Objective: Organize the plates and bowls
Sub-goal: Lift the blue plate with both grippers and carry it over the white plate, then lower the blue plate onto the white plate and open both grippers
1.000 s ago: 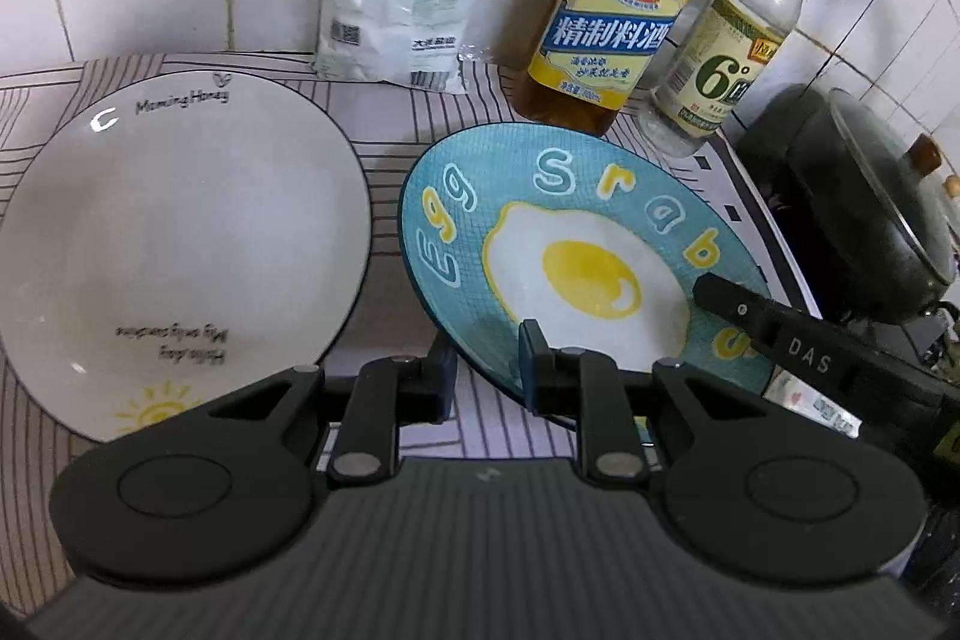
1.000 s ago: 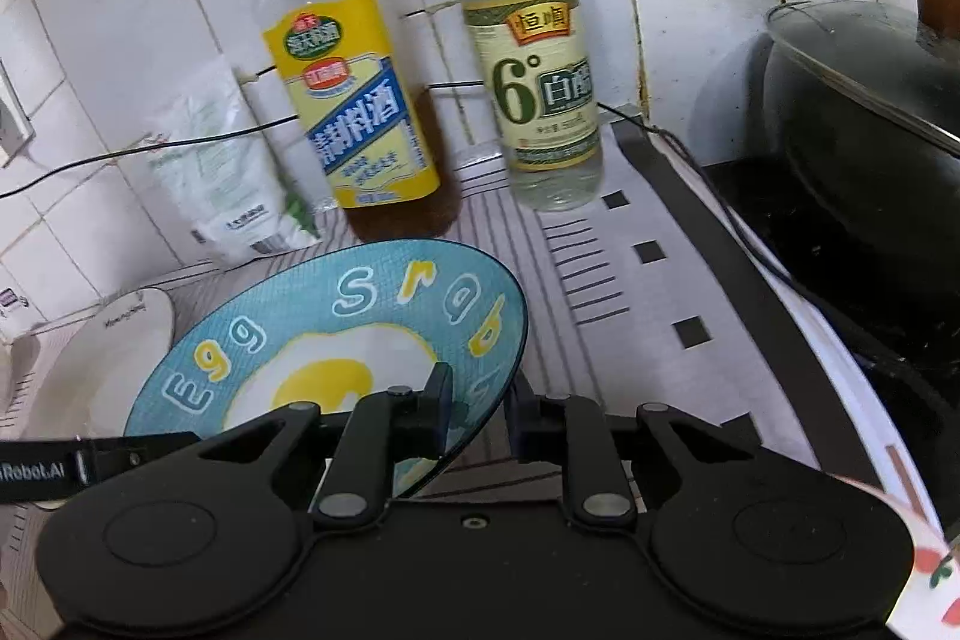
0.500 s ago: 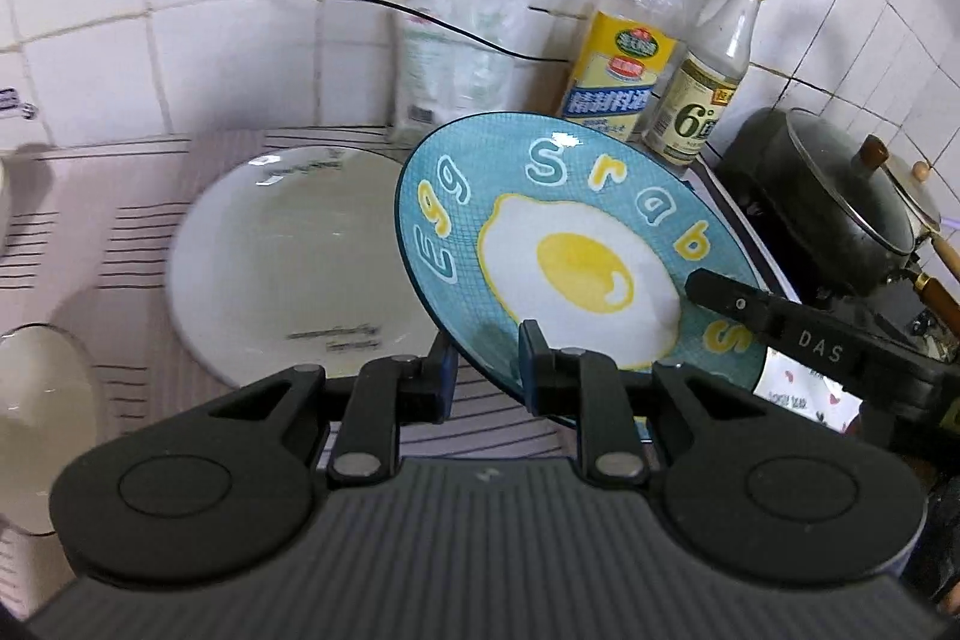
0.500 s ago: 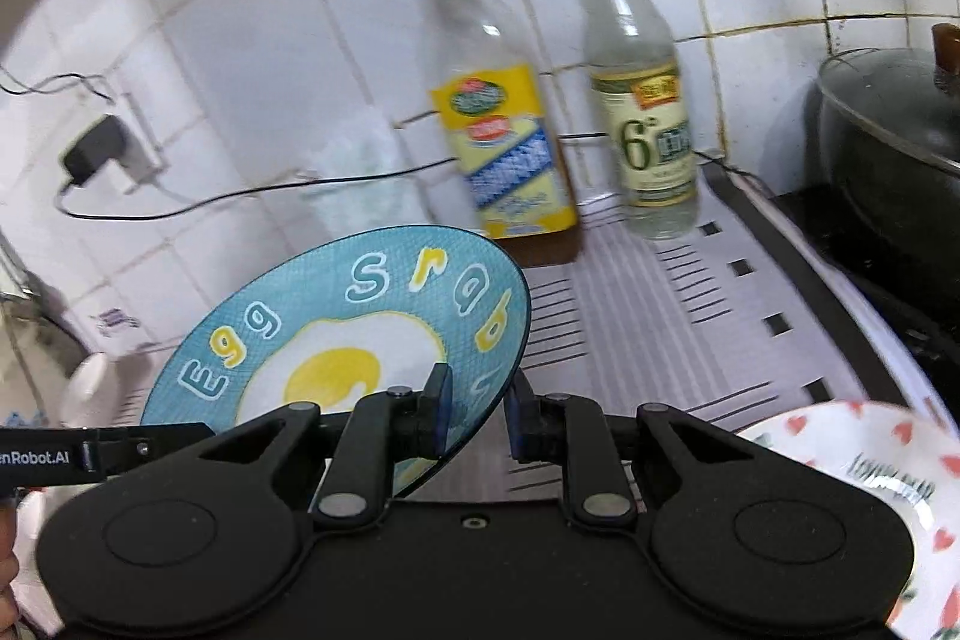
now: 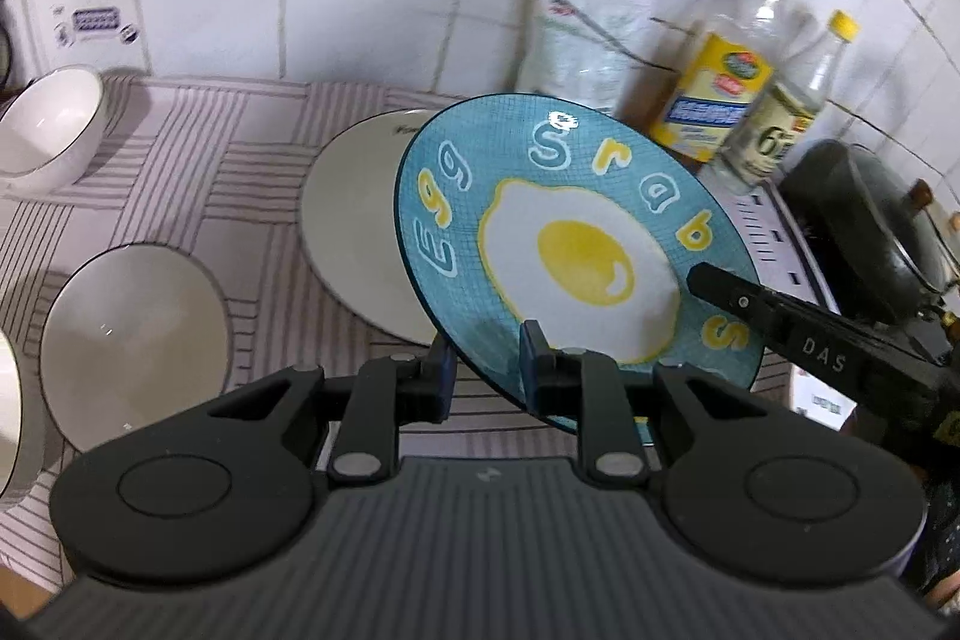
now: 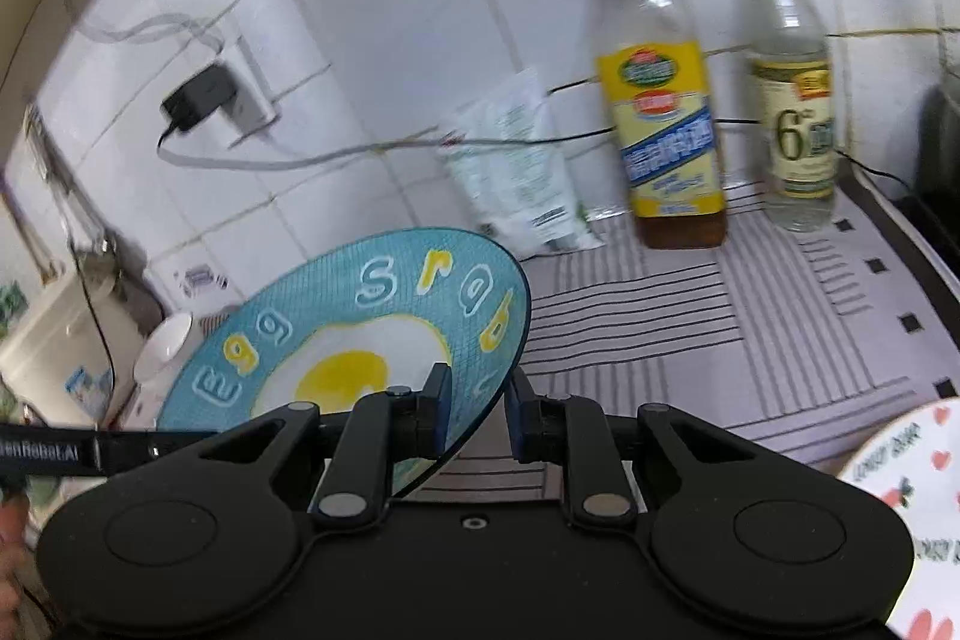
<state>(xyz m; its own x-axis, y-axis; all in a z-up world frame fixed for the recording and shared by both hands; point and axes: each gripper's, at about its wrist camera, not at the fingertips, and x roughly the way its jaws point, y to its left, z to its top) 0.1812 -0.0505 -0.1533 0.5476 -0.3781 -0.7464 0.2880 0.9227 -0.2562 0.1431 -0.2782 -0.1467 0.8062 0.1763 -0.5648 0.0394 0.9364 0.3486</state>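
A blue plate with a fried-egg print (image 5: 576, 244) is held in the air, tilted, by both grippers. My left gripper (image 5: 483, 373) is shut on its near left rim. My right gripper (image 6: 477, 415) is shut on its right rim (image 6: 360, 334); it shows in the left wrist view as a black finger (image 5: 780, 322). Below lies a white plate (image 5: 354, 226) on the striped mat. A white bowl (image 5: 132, 334) sits at front left and another white bowl (image 5: 48, 124) at far left.
Two bottles (image 6: 660, 100) (image 6: 792, 100) and a white bag (image 6: 516, 166) stand against the tiled wall. A black lidded pot (image 5: 876, 226) is on the right. A heart-print plate (image 6: 906, 508) lies at the right wrist view's lower right. A cable and plug (image 6: 198, 100) hang on the wall.
Both grippers have lifted the blue plate higher above the counter and moved it left; more of the bowls at left and the wall plug have come into view.
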